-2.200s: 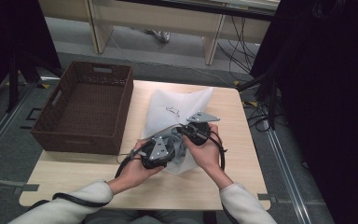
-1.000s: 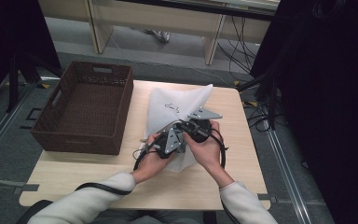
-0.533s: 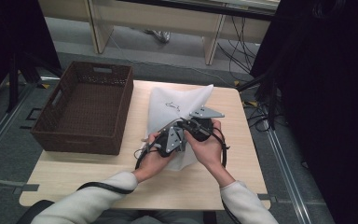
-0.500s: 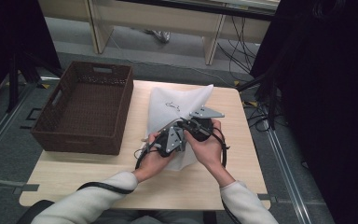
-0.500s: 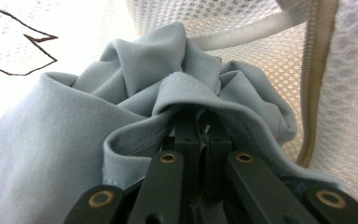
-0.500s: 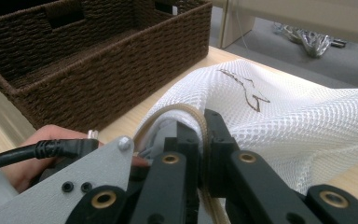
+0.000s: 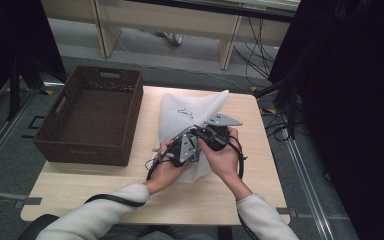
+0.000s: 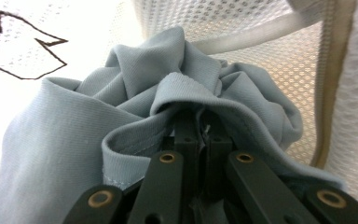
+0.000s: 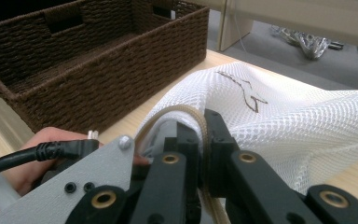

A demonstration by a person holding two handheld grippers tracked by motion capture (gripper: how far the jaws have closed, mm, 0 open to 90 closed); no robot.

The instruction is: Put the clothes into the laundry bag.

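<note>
Left gripper view: my left fingers (image 8: 200, 135) have pushed the grey cloth (image 8: 135, 135) deeper into the mesh bag (image 9: 303, 135); right fingers (image 9: 200, 135) pinch its rim.

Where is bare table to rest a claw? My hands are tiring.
Free: the near table strip in front of the basket, and the strip right of the mesh bag. Crowded: the middle, where both hands and the bag lie, and the left, under the basket.
</note>
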